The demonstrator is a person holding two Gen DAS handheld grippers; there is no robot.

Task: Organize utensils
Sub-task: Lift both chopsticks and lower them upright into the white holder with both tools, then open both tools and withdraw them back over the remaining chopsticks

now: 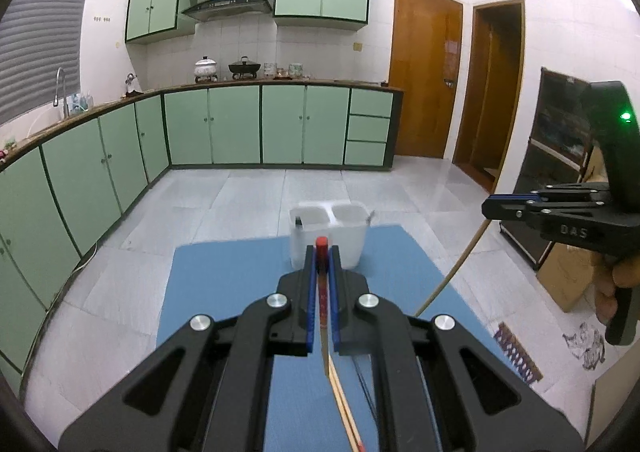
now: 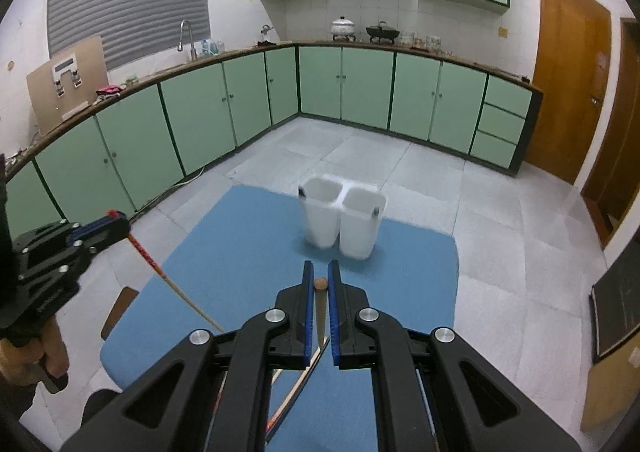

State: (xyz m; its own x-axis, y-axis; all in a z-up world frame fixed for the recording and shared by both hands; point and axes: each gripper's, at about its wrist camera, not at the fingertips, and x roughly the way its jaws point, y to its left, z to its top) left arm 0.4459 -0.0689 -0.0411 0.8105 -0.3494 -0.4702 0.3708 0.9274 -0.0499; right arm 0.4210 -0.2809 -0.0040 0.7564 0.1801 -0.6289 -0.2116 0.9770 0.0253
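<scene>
Standing near the far edge of the blue mat [image 2: 248, 252], at about twelve o'clock from both grippers, the white two-compartment holder [image 2: 342, 220] showed pale inner walls in both cups; only a small dark clip or handle tip sat at the left cup's rim and a thin grey one at the right cup's rim, and what they were could not be told. The left gripper [image 1: 322, 252] had its jaws clamped on a red-ended chopstick [image 1: 322, 292], whose long axis ran along the fingers, red end toward twelve o'clock and the pale wooden tip trailing back toward six. The right gripper [image 2: 320, 272] was likewise closed on a plain wooden chopstick [image 2: 320, 312], blunt end forward at twelve, shaft running back between the blue pads [image 2: 308, 312] toward six o'clock. Both sticks hung above the mat, short of the holder.
</scene>
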